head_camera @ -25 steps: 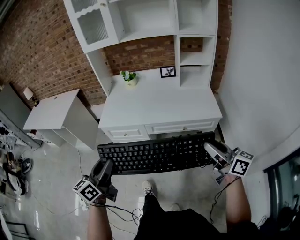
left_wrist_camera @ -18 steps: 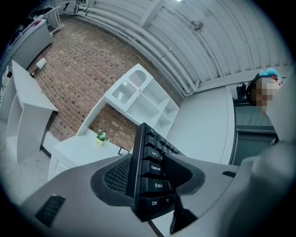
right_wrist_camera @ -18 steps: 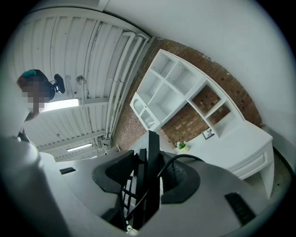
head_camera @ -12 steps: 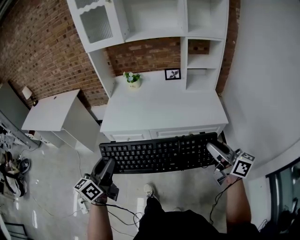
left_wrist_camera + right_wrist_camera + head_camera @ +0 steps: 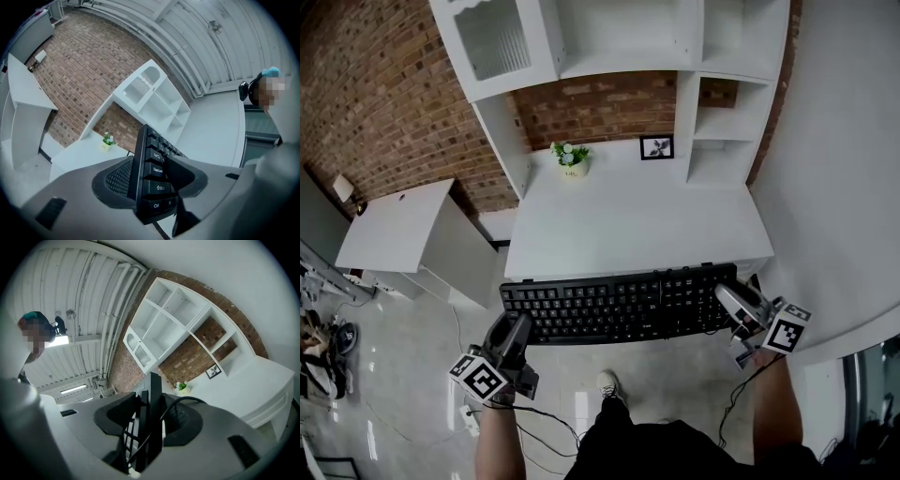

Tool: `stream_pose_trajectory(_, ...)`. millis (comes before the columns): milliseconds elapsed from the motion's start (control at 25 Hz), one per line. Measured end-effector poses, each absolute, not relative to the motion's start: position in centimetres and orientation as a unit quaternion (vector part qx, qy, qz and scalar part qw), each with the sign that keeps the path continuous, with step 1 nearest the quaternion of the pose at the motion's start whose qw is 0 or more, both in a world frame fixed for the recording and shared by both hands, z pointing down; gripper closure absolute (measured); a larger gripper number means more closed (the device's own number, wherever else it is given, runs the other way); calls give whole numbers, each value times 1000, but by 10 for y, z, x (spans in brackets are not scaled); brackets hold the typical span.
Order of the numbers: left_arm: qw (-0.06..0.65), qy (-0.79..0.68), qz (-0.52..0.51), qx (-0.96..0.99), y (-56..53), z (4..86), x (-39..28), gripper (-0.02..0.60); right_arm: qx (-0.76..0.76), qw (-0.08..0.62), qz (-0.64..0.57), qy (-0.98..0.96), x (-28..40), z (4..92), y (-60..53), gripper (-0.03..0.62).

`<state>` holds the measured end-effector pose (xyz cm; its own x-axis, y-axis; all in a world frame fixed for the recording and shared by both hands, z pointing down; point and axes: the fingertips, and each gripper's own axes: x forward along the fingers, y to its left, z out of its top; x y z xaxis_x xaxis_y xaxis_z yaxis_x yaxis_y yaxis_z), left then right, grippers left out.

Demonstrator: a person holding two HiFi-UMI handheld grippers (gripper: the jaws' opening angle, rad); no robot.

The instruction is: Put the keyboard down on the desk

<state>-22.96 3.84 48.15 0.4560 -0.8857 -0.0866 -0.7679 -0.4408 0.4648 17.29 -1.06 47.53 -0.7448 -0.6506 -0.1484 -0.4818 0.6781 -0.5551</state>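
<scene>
The left gripper [image 5: 151, 190] was closed on the left end of the keyboard [image 5: 619, 305]. Its own view showed the two jaws pressed against either face of the board at the Ctrl, Shift and Caps Lock column, with no gap at the pads. The right gripper [image 5: 149, 425] was clamped in the same manner on the right end, its jaws held part-way apart by the board's thickness. The keyboard's cable [image 5: 180, 401] arched over one jaw. This end-to-end hold appeared chosen to keep a long, flat item level and steady; one grip alone would likely have let it droop or swing.

In the head view the keyboard lay keys up and roughly level between the two grippers, carried in the air along the near edge of the desk [image 5: 628, 220]. Its far edge overlapped that desk edge in the picture, while its near part hung over the floor [image 5: 422, 356]. Whether any part touched the desktop could not be told. It was judged not yet set down, since both grips were fully engaged.

The desktop ahead was bare across its near and middle parts. A small potted plant [image 5: 572, 157] and a framed picture [image 5: 656, 147] stood at the far side, under the white shelving [image 5: 619, 42] and against the brick wall [image 5: 384, 103] — well apart from the likely landing area. A lower white table [image 5: 394, 225] stood to the left of the desk.
</scene>
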Motion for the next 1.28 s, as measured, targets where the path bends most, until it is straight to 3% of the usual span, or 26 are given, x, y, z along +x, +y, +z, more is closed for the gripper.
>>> stream_pose_trajectory(760,193,-482,-183,835,-72,477,-364,359,-333,144,-244,899,38,451,-109,408)
stream_pose_trajectory(1280,185,-480,-182,838,-97,468,-388,359,-332,147,-235,902,14,444,-134,408)
